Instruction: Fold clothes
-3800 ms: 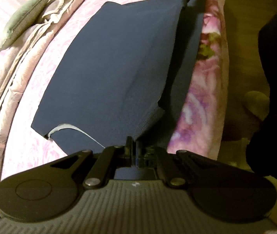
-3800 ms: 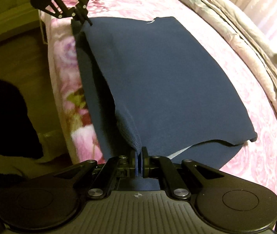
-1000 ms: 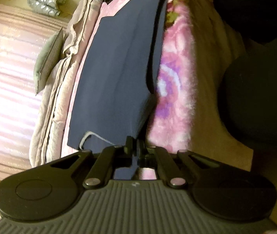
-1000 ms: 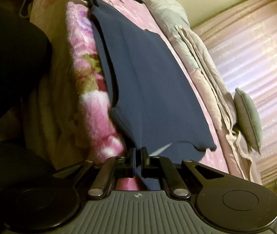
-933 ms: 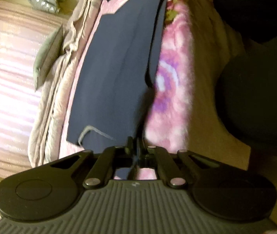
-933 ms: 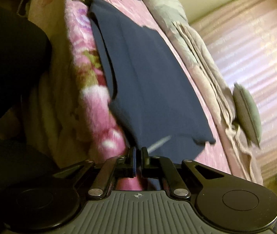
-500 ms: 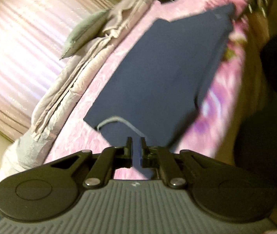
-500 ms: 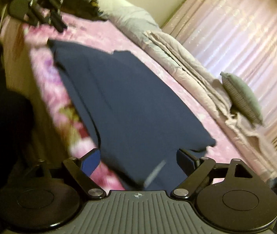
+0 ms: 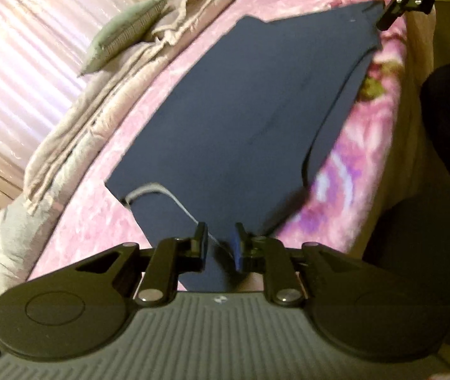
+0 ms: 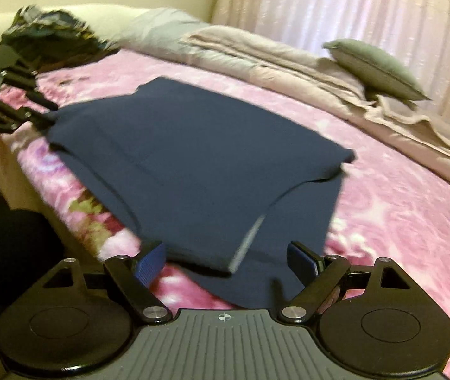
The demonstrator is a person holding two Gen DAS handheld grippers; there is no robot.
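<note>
Navy garment (image 10: 193,164) flat on bed; only right view shows clothes pile (image 10: 50,36).

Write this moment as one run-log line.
stage: fold laid down | left gripper: open | right gripper: open | shirt: folded, flat on bed

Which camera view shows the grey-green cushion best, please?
The right wrist view shows the grey-green cushion best: it appears larger, with its face and edge seam visible, resting on the beige folded bedding. In the left wrist view the cushion is smaller, tilted, near the curtain.
</note>
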